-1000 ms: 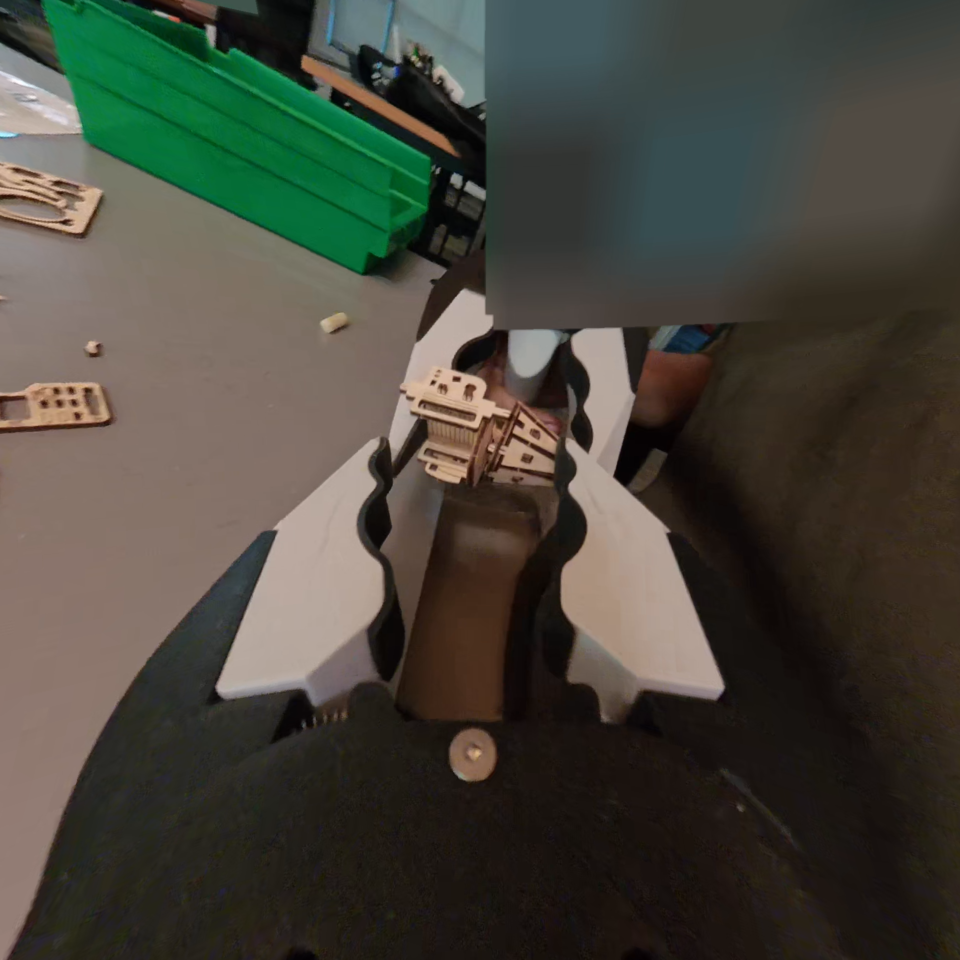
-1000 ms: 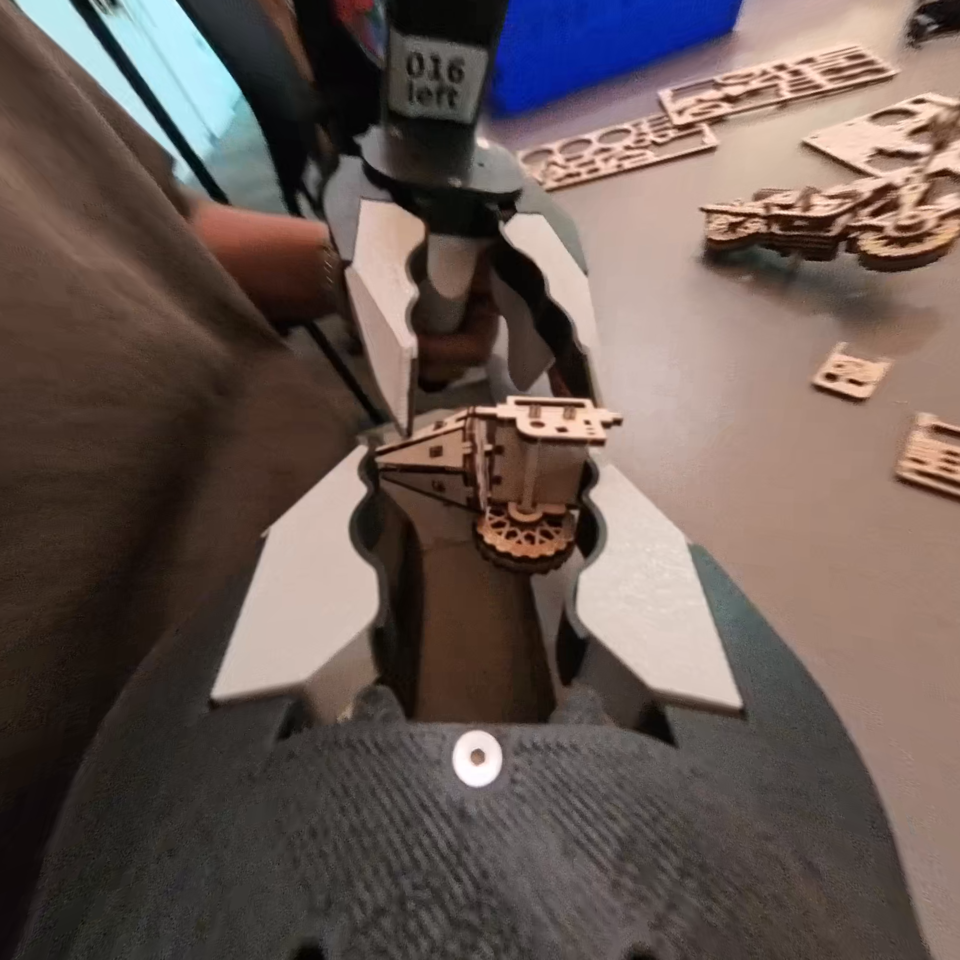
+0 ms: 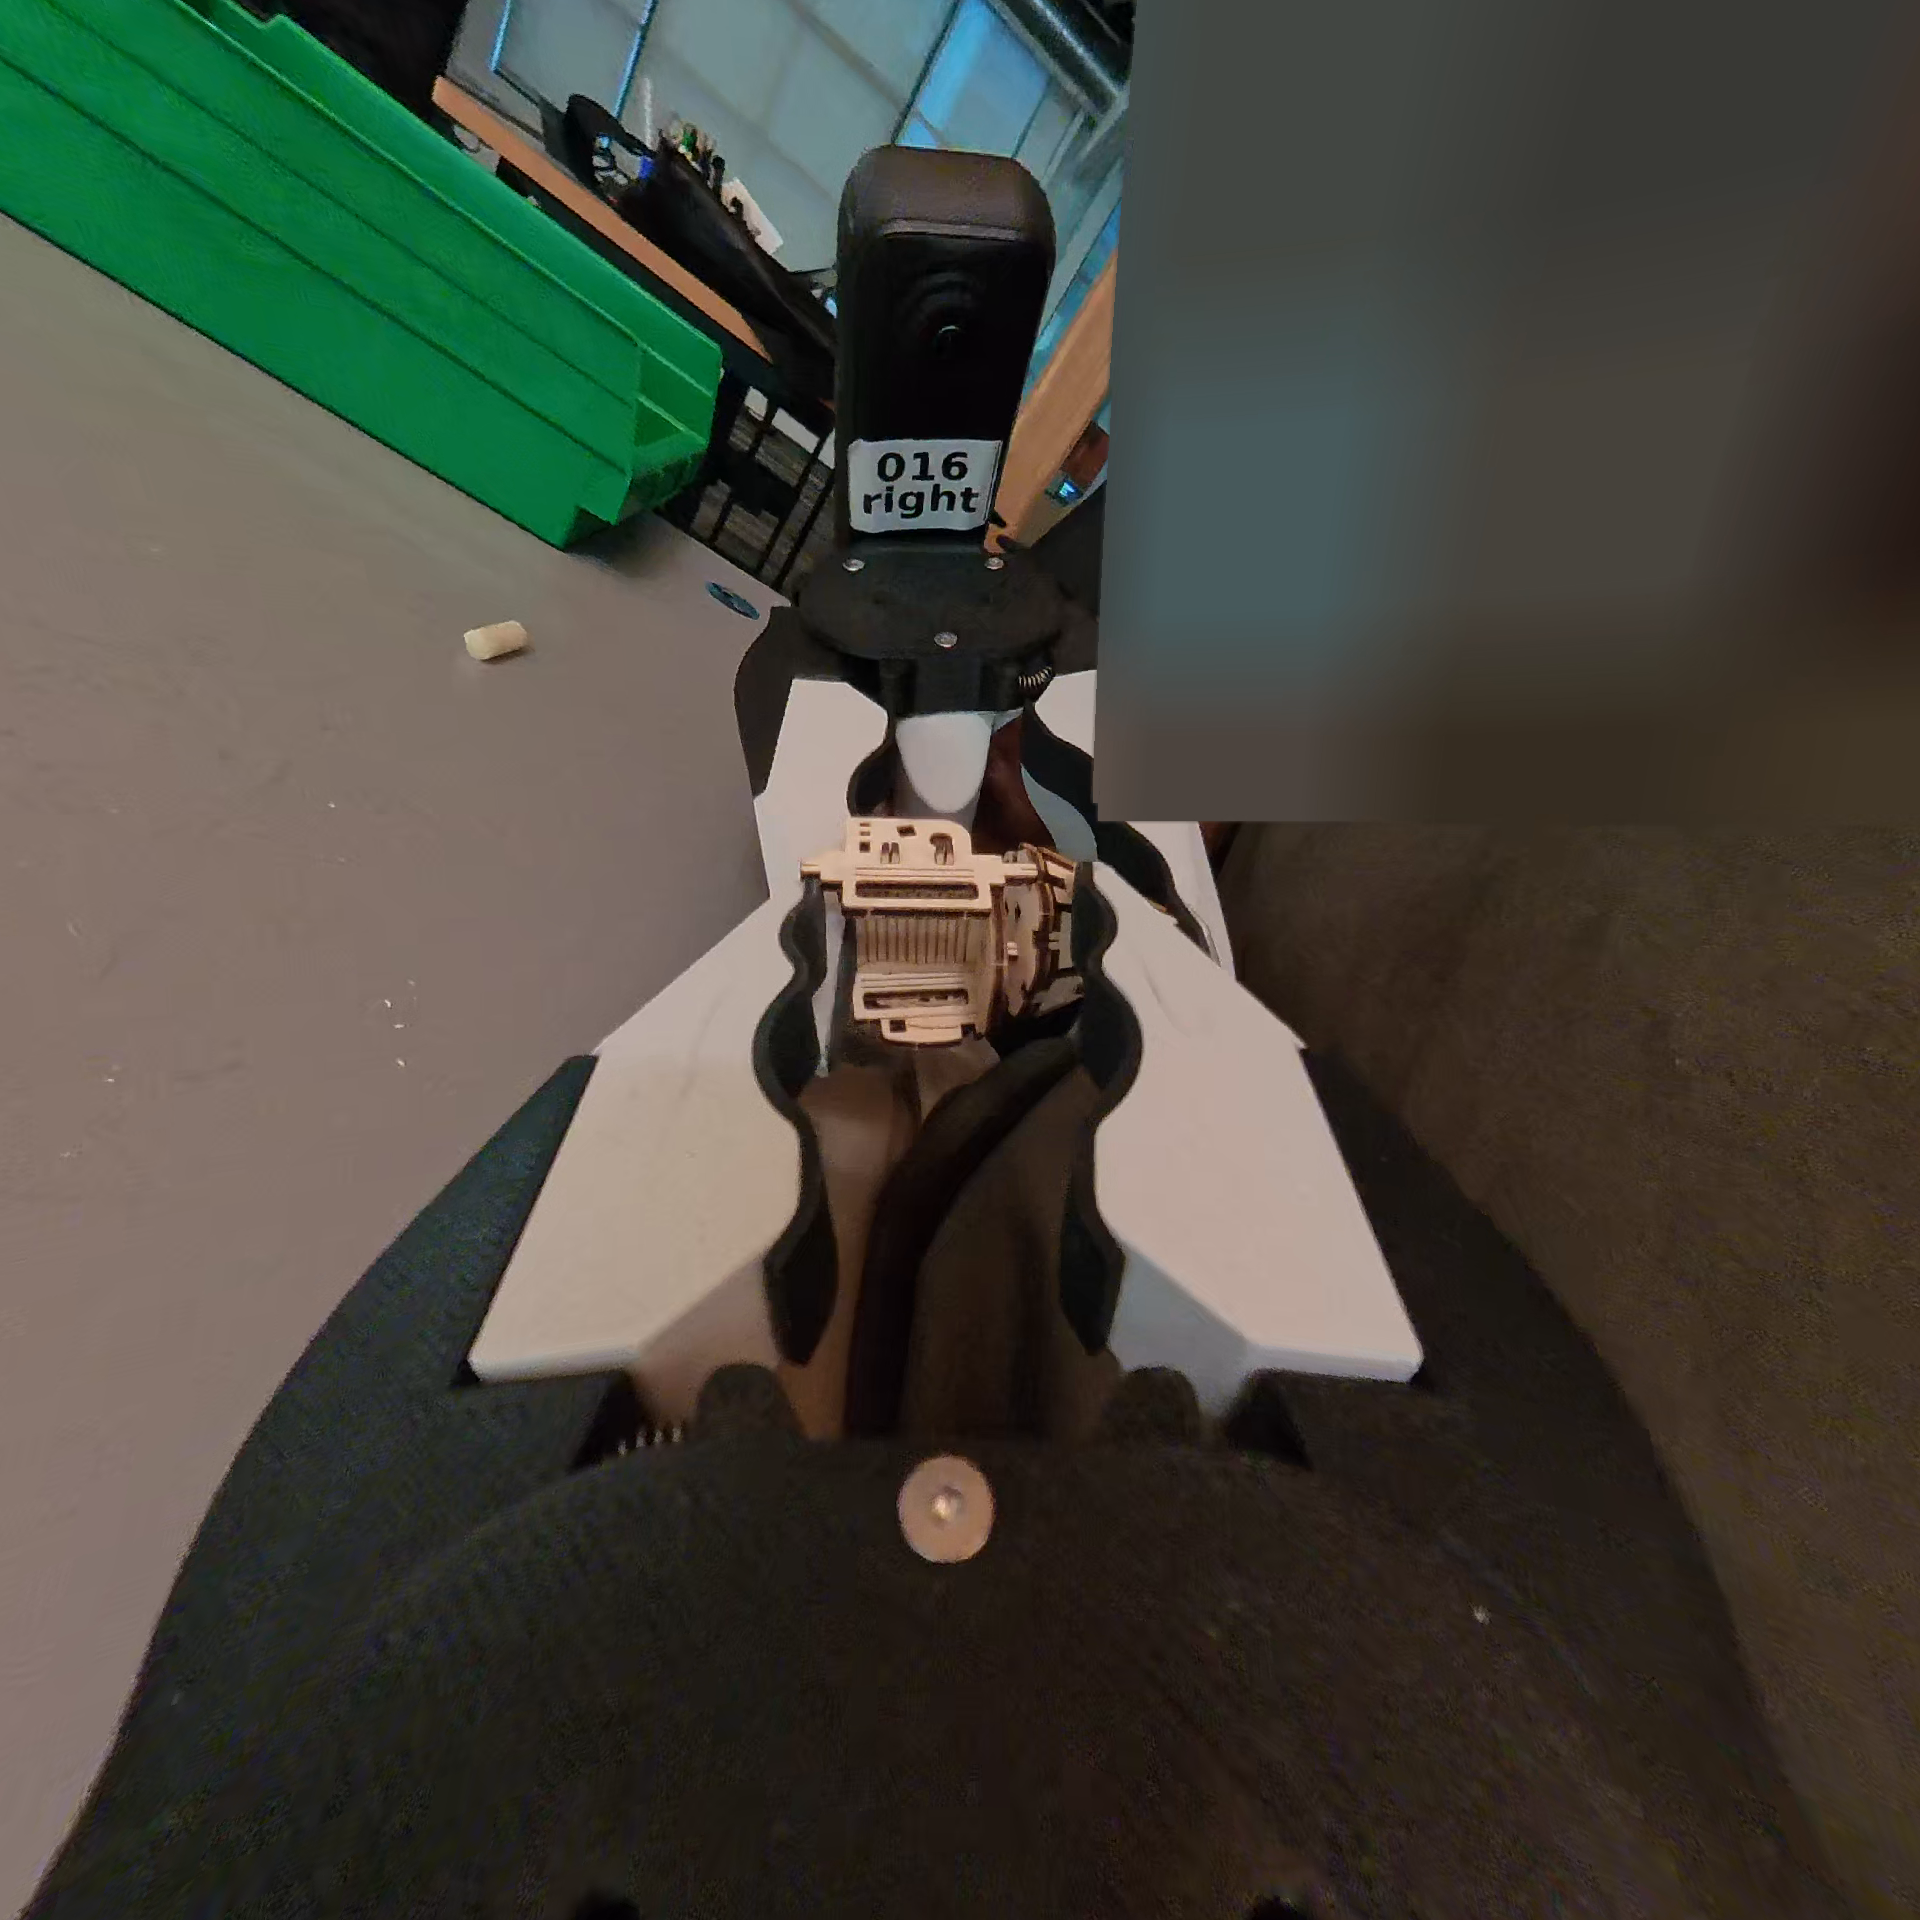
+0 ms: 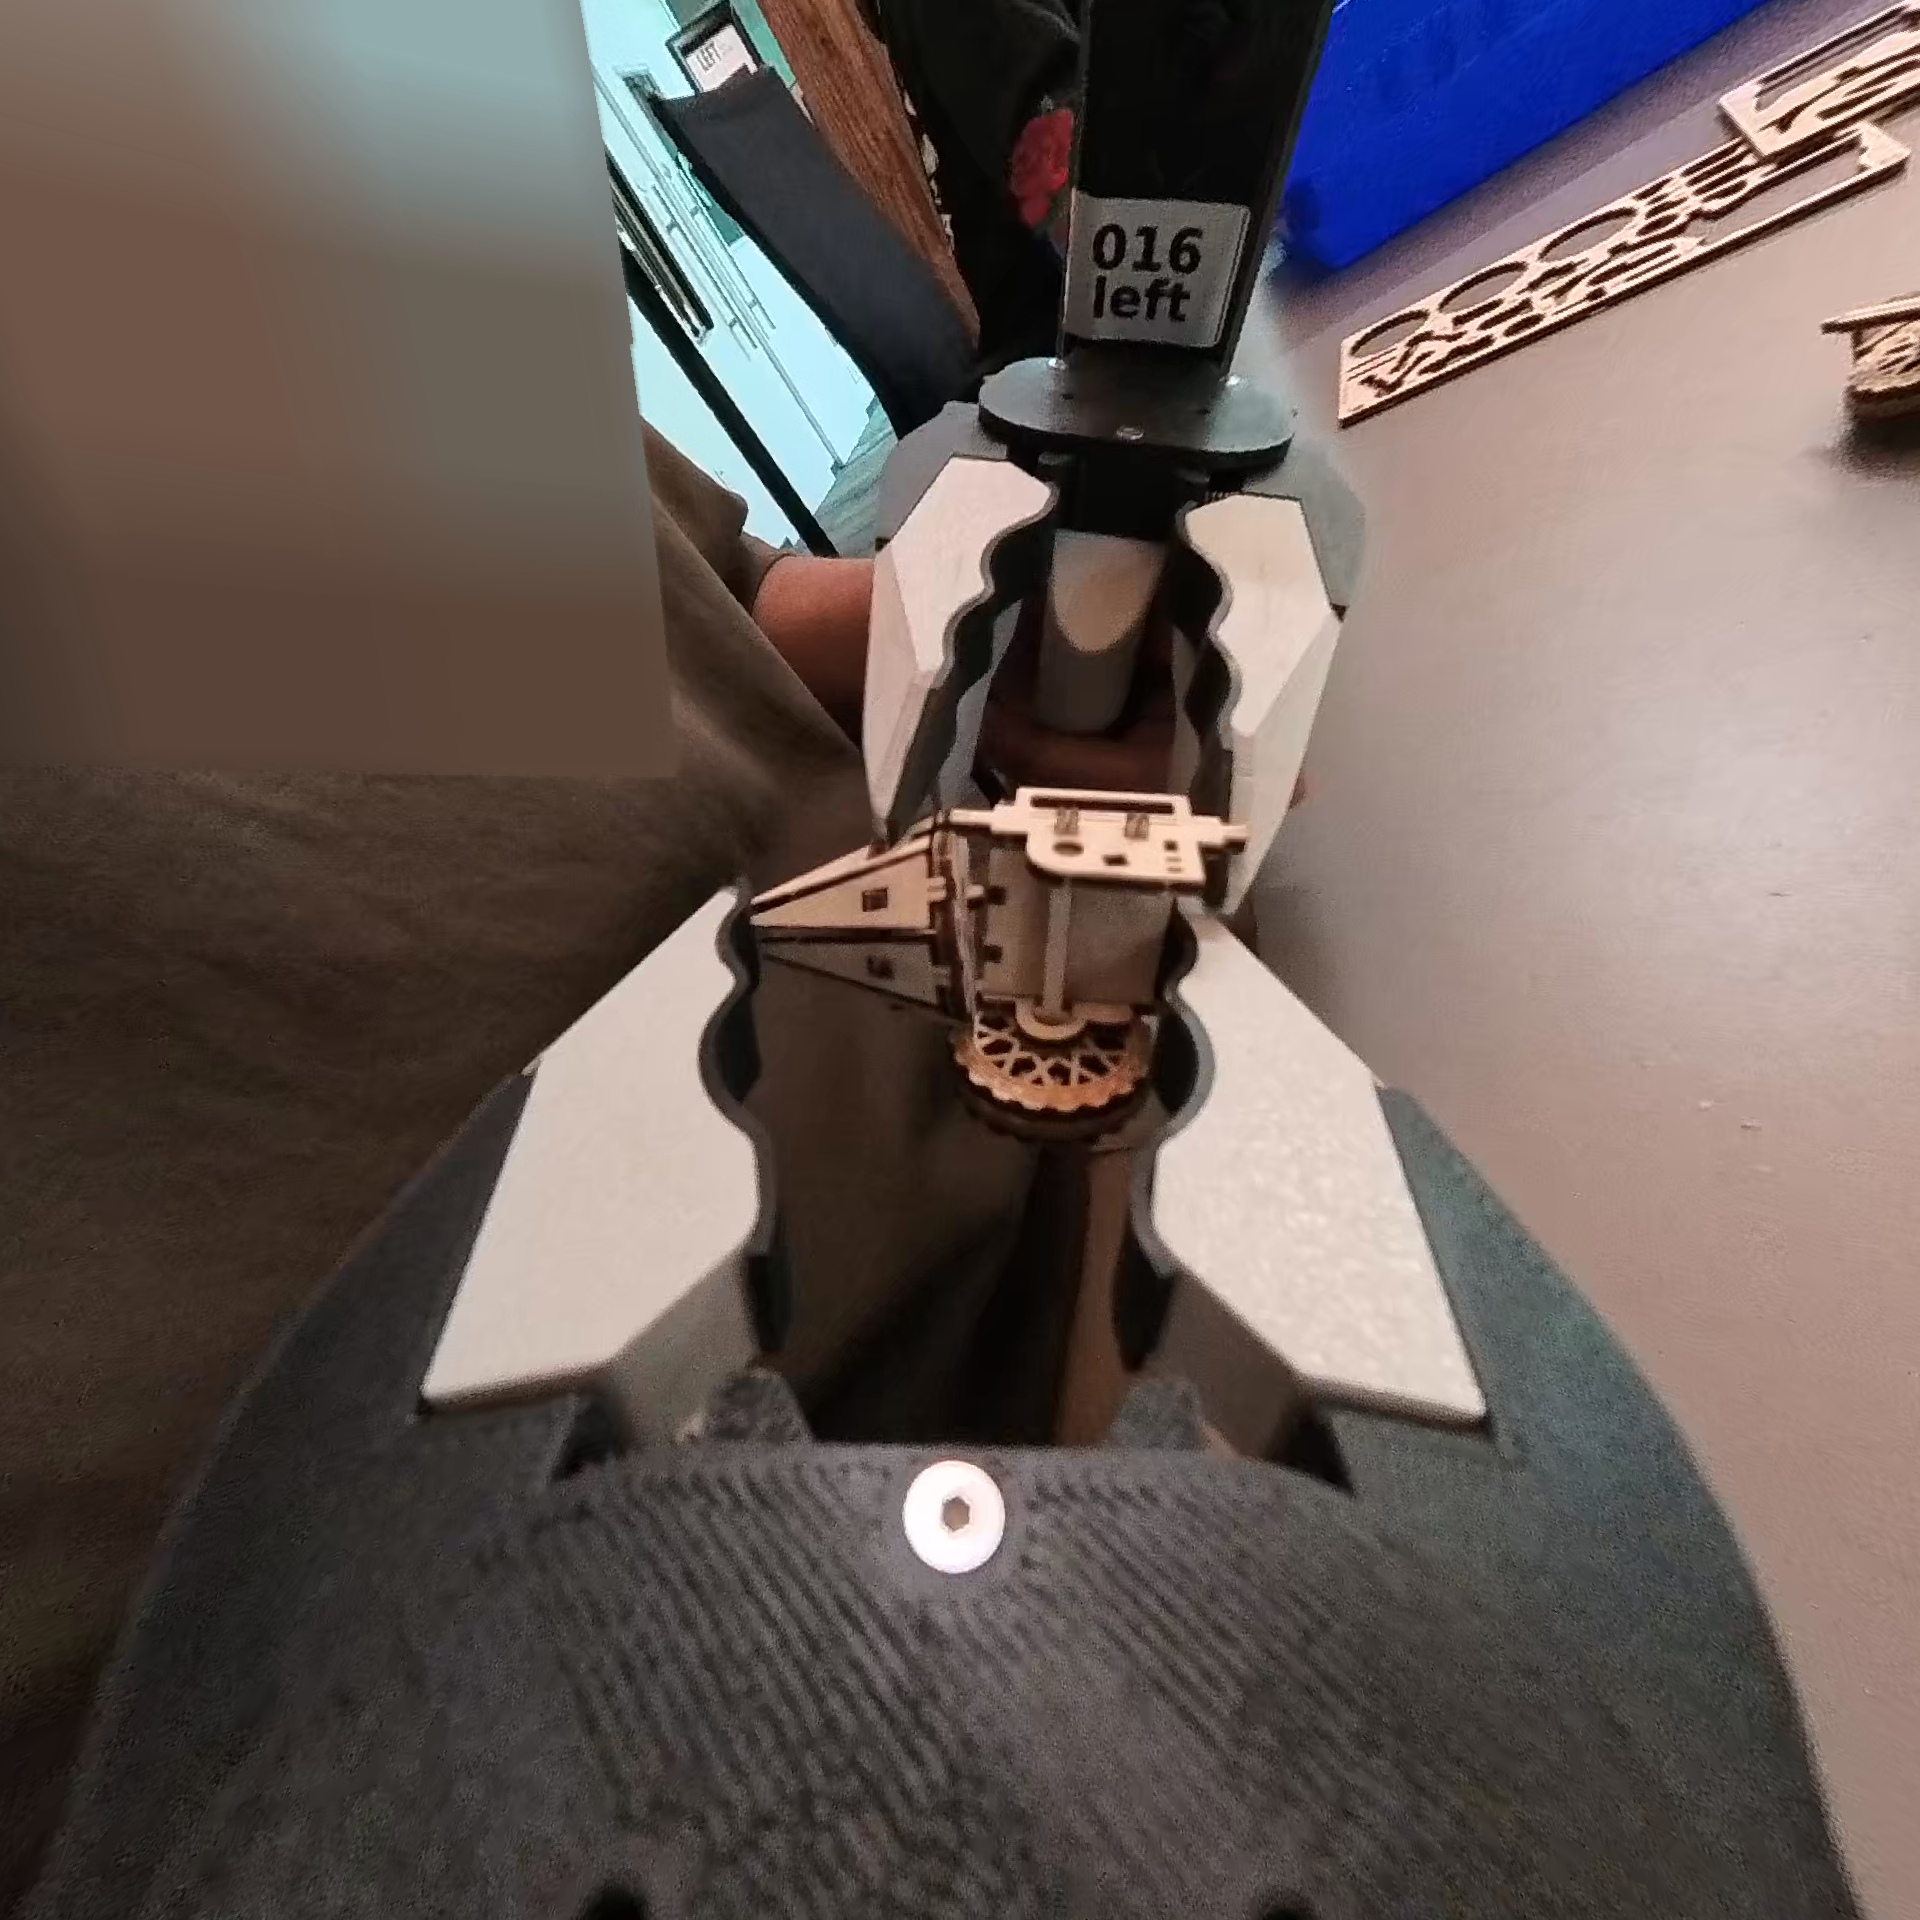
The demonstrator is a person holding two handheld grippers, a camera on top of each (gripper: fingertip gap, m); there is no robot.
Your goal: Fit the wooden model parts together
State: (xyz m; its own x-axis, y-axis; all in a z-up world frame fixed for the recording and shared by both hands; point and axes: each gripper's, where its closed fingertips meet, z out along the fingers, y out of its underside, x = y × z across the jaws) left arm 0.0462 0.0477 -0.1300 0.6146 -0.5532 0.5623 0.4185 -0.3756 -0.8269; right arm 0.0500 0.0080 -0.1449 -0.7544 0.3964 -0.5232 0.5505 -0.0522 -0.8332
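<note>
Wooden model assembly (image 3: 951,935), pale laser-cut plywood, held in the air above the grey table (image 3: 312,935) and between two facing grippers; all places below are given from this assembly. Far left and beyond it, left wrist view: green bin (image 3: 343,312) on the table; nearer, a small cork-coloured peg (image 3: 496,639) lying loose on the table. At the assembly itself: left gripper (image 3: 940,940), white fingers with black wavy pads, narrowed down onto the slatted block end, pads touching both of its sides. Directly behind the assembly: right gripper (image 3: 971,831), pointing back at the camera, its tips meeting the far end. Right wrist view, same assembly (image 4: 1029,904): tapered wedge section at its left, box section with a tabbed top plate at centre, gear wheel (image 4: 1049,1070) beneath. Right gripper (image 4: 961,935) is closed to the assembly's width and grips it; the left gripper (image 4: 1060,831) grips the opposite end. Right of the assembly: cut-out wooden sheets (image 4: 1621,270) on the table, and behind those a blue bin (image 4: 1507,104).
</note>
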